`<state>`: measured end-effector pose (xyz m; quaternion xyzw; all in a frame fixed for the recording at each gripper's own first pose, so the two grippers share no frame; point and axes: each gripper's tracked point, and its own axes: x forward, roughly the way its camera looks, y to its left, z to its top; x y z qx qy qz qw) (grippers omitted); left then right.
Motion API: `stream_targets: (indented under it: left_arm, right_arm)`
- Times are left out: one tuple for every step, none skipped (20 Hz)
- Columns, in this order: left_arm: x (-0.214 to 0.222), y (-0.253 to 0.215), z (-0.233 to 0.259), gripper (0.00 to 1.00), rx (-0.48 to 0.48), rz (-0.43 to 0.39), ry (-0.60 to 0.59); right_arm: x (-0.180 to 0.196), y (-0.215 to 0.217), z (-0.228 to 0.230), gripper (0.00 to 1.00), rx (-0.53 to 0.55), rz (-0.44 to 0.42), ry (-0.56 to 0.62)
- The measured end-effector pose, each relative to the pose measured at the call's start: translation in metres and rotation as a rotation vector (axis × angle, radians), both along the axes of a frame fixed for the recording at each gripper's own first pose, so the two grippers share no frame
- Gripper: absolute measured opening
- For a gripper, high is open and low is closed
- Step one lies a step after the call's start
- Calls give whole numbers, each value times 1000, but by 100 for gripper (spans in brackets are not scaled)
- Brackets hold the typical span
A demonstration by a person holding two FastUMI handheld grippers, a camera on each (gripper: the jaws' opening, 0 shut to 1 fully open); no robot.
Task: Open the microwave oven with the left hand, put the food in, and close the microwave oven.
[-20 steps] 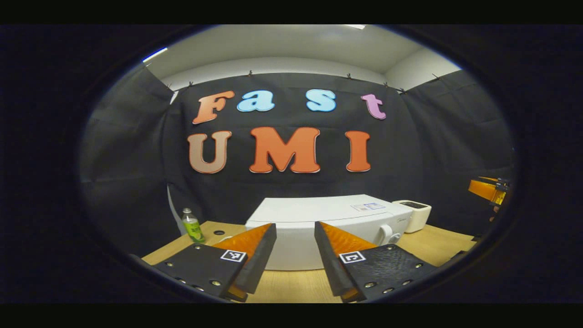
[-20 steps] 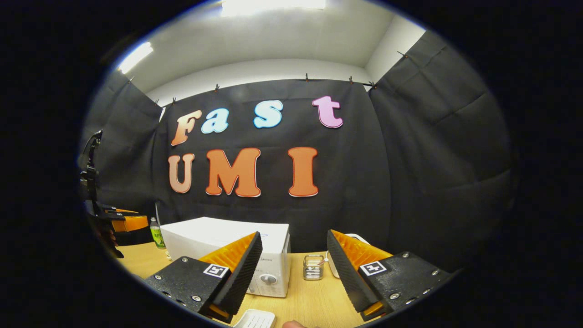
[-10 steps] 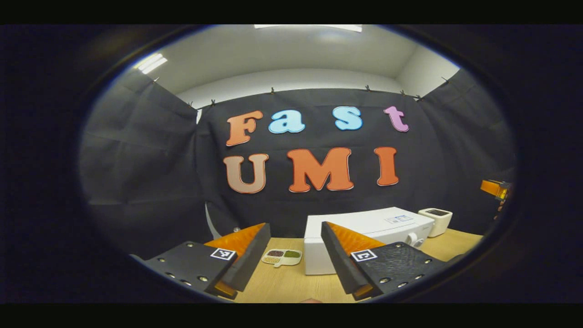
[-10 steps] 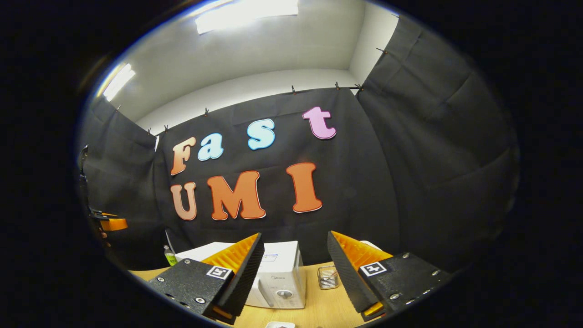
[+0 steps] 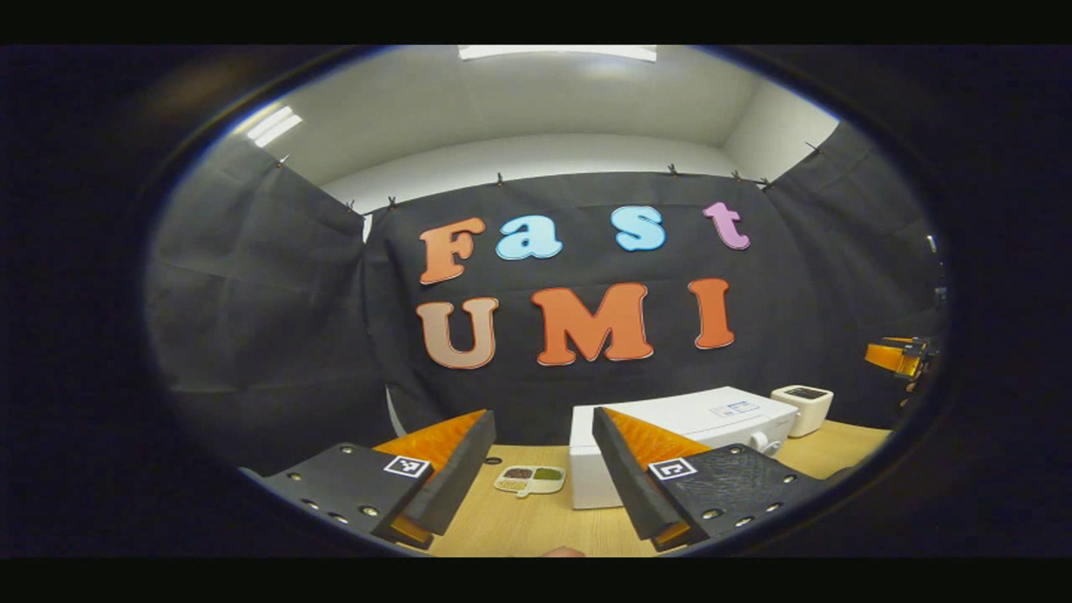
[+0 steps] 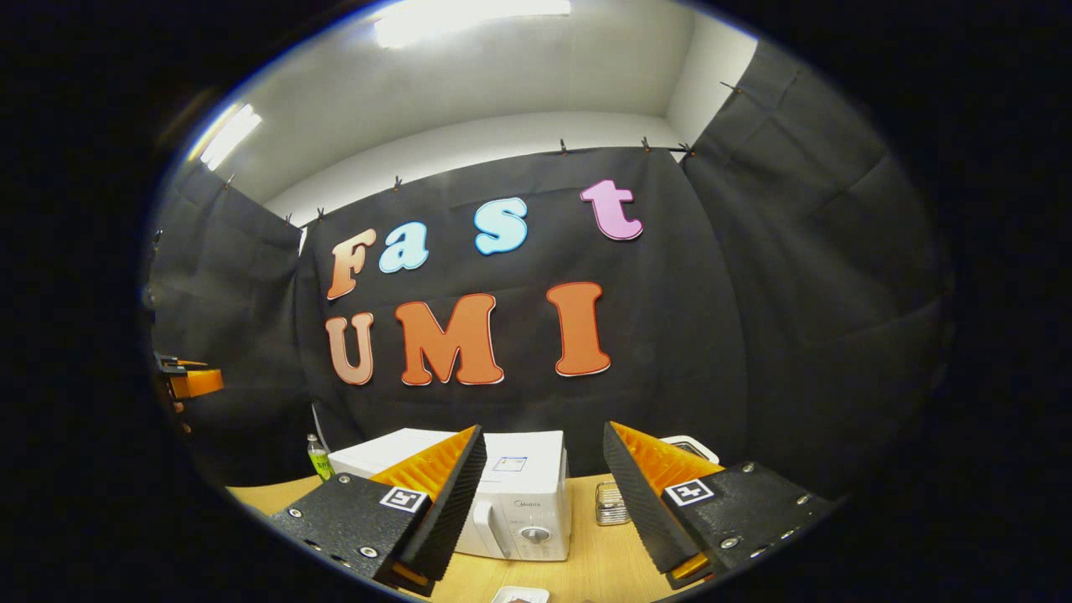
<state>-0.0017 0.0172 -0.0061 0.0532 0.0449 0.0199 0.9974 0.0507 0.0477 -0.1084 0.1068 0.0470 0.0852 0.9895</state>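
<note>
Microwave oven (image 5: 670, 423) shut, beyond both wide-open, empty tongs: left tongs (image 5: 540, 431), right tongs (image 6: 544, 444).

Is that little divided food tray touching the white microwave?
Apart. The left gripper view shows bare wooden table between divided food tray and white microwave.

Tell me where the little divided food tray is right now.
In the left gripper view, the divided food tray lies on the wooden table, just left of the white microwave, seen between the left gripper's open fingers.

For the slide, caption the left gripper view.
Open left gripper hovers above the wooden table, facing a food tray beside the closed white microwave.
</note>
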Motion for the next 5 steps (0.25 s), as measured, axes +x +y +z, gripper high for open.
stream_targets:
  left_arm:
    - [0,3,3,80,2,3,0]
    - [0,5,5,79,-1,5,4]
    - [0,6,9,79,-5,8,7]
    - [1,7,12,80,-11,14,13]
    - [1,8,15,80,-16,16,18]
  right_arm:
    - [0,5,8,88,-12,12,-10]
    - [0,8,14,88,-24,23,-16]
    - [0,13,21,88,-40,30,-18]
    - [0,15,27,88,-56,35,-20]
    - [-1,18,35,88,-71,41,-26]
